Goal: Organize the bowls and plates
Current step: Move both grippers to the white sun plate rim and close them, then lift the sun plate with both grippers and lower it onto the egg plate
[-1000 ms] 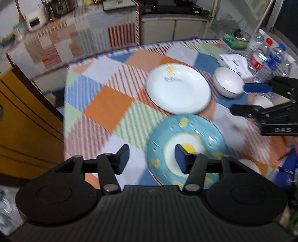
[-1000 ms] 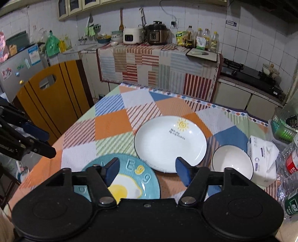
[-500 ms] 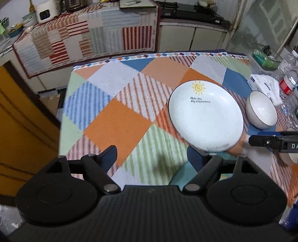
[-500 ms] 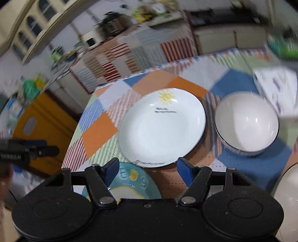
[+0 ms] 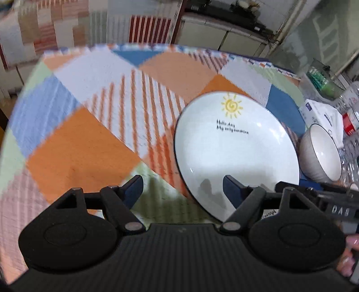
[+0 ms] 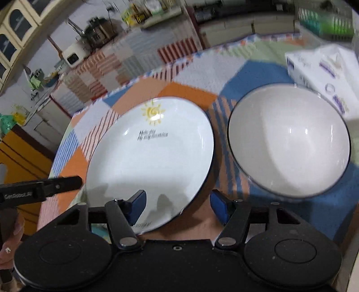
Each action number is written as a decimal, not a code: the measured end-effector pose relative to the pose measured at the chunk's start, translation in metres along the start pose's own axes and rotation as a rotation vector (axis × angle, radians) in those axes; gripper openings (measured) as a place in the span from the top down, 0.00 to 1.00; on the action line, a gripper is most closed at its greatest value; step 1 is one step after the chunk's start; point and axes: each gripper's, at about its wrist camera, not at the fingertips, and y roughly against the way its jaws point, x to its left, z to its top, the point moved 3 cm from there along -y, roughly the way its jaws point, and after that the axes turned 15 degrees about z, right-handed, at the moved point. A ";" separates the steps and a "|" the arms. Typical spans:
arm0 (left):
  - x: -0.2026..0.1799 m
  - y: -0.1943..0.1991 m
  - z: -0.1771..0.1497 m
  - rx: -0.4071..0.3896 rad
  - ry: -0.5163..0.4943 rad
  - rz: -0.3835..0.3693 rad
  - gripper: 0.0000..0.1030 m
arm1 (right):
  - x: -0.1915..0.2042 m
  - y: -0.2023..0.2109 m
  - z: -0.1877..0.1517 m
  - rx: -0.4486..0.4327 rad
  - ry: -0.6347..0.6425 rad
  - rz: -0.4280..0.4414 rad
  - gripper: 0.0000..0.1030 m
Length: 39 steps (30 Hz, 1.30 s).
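Closing in on the white plate (image 6: 152,152) with both grippers empty.
Your left gripper (image 5: 182,191) and right gripper (image 6: 178,203) gape wide at its near rim; beyond sits the bowl (image 6: 289,143), apart. Nothing looks stacked yet.

Home kitchen — rice cooker (image 6: 73,55) on counter, stove (image 5: 226,19), wall cabinets (image 6: 16,27), patchwork-cloth table (image 5: 94,107) w/ dishes.

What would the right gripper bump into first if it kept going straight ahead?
Probably the white sun plate: its near rim sits between the open right gripper fingers. The white bowl lies off to the right.
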 end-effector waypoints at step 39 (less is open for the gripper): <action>-0.009 0.124 -0.040 -0.118 -0.093 0.046 0.80 | 0.021 0.076 -0.016 -0.042 0.033 0.214 0.81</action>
